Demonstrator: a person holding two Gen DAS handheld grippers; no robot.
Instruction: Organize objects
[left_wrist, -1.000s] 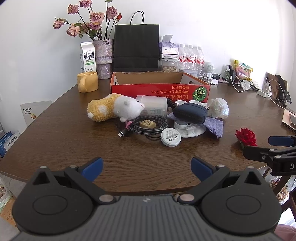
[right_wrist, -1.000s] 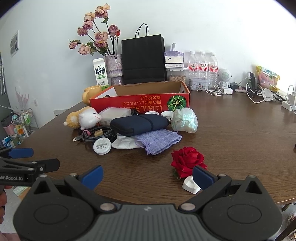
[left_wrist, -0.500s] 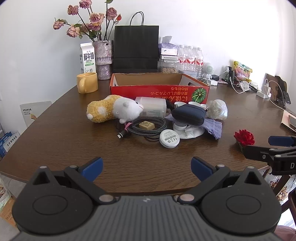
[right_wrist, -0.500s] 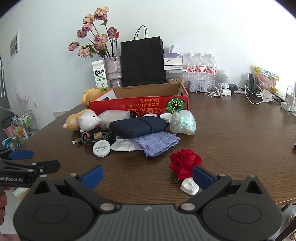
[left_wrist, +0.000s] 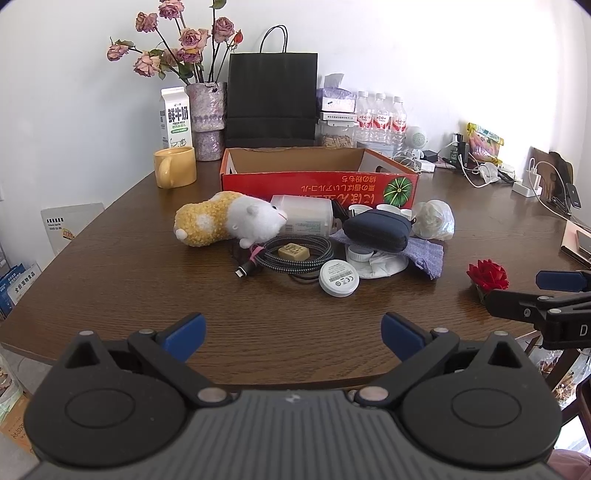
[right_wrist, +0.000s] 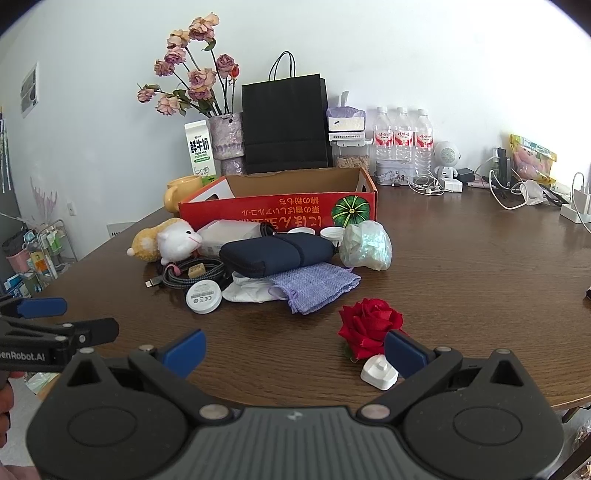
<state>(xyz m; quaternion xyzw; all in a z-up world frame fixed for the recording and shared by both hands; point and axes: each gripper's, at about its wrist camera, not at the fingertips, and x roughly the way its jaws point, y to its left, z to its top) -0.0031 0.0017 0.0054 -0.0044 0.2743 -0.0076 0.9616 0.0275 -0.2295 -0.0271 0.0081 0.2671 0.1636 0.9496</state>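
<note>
A red cardboard box (left_wrist: 317, 182) (right_wrist: 280, 212) stands open on the brown table. In front of it lie a plush hamster (left_wrist: 227, 223) (right_wrist: 166, 242), a coiled cable (left_wrist: 291, 256), a white round disc (left_wrist: 338, 277) (right_wrist: 204, 296), a navy pouch (left_wrist: 376, 229) (right_wrist: 277, 251), a purple cloth bag (right_wrist: 314, 282), a crumpled plastic bag (right_wrist: 365, 245) and a red rose (right_wrist: 371, 325) (left_wrist: 487, 275). My left gripper (left_wrist: 291, 332) is open and empty near the front edge. My right gripper (right_wrist: 293, 349) is open and empty, with the rose just beyond its right finger.
A yellow mug (left_wrist: 174, 167), a milk carton (left_wrist: 175, 116), a vase of dried flowers (left_wrist: 206, 114), a black paper bag (left_wrist: 272, 99) and water bottles (right_wrist: 402, 140) stand at the back. Chargers and cables (right_wrist: 517, 192) lie at the far right. A small white part (right_wrist: 378, 376) lies by the rose.
Both grippers have moved slightly, so the objects sit a little higher and farther in both views. Nothing on the table has moved.
</note>
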